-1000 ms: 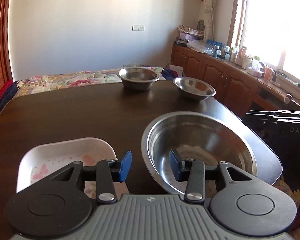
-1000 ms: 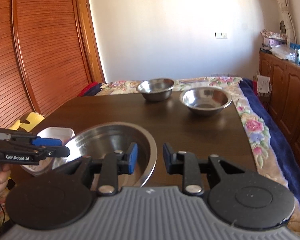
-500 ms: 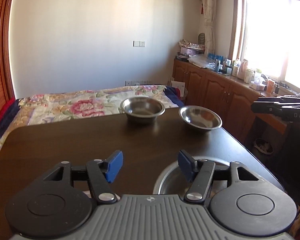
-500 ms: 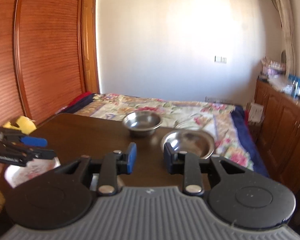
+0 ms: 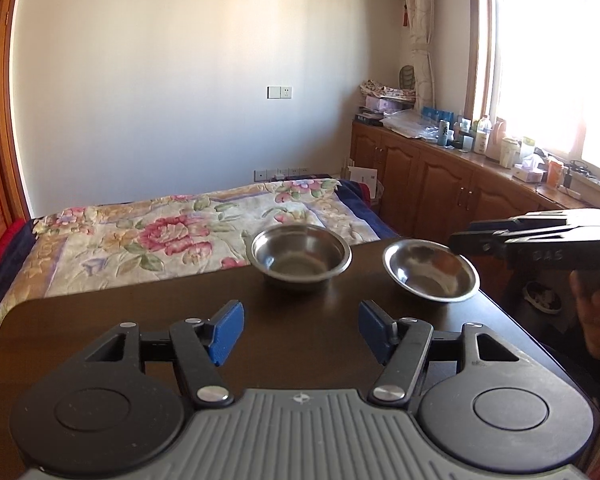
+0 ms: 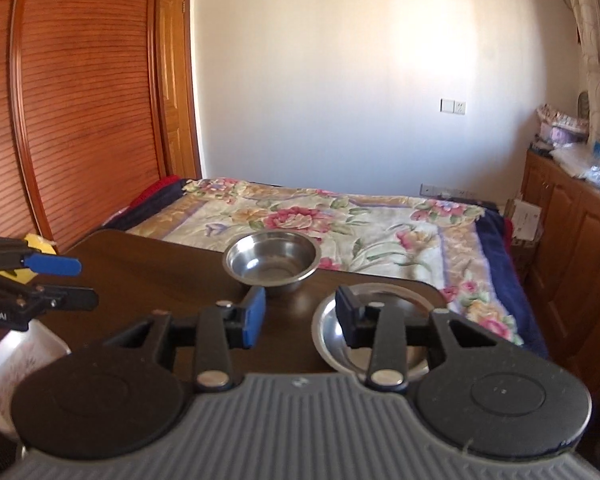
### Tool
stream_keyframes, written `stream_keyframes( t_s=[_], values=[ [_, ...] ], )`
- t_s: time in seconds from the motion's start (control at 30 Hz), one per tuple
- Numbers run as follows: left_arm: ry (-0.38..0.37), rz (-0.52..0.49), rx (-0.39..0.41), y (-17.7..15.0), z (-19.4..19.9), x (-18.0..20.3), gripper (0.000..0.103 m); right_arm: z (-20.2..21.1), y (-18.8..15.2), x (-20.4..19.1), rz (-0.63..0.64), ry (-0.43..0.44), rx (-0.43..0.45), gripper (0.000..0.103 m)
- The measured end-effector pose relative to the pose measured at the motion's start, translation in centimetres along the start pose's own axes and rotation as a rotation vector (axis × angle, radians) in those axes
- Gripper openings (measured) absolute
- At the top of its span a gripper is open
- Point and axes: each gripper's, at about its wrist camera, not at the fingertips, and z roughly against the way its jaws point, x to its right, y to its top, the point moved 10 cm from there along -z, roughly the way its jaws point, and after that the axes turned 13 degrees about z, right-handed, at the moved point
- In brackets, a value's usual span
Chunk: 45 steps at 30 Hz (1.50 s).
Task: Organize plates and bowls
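Both wrist cams look forward, slightly down over the desk (image 5: 140,320); both share two steel bowls (image 5: 300,258) and the bed (image 6: 340,216).

Daylight pours in through the window (image 5: 556,76) at two o'clock in the left wrist view, blown out to pure white with no detail beyond the glass. The white wall (image 6: 360,80) glows evenly, a soft warm patch at its centre. Both steel bowls (image 5: 300,258) catch dull highlights on their rims. The dark table (image 5: 140,312) stays deep and shadowed. Fisheye bending curves the wardrobe (image 6: 72,112) at nine o'clock; corners darken. Focus is fairly crisp throughout.
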Motion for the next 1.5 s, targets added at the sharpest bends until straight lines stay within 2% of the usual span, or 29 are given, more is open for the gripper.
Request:
stream_keyframes(
  t_s=[0.1,0.47,0.8,1.23,1.5],
  values=[
    [0.005,-0.006,-0.012,0.5,-1.8,-0.3,0.058,-2.0,0.0,0.0,-0.031,0.018,-0.006,0.043],
    [0.016,0.003,-0.057,1.9,-7.8,-1.9,0.054,-7.4,0.2,-0.1,-0.035,0.046,-0.069,0.043],
    [0.038,0.029,-0.106,2.3,-13.0,-3.3,0.049,-10.0,-0.2,0.4,-0.049,0.083,-0.134,0.043],
    [0.054,0.098,-0.125,2.9,-16.1,-4.5,0.048,-12.6,-0.4,1.0,-0.098,0.139,-0.177,0.043],
    [0.045,0.104,-0.147,2.5,-16.8,-4.5,0.039,-13.5,-0.7,1.0,-0.116,0.161,-0.204,0.040]
  ],
)
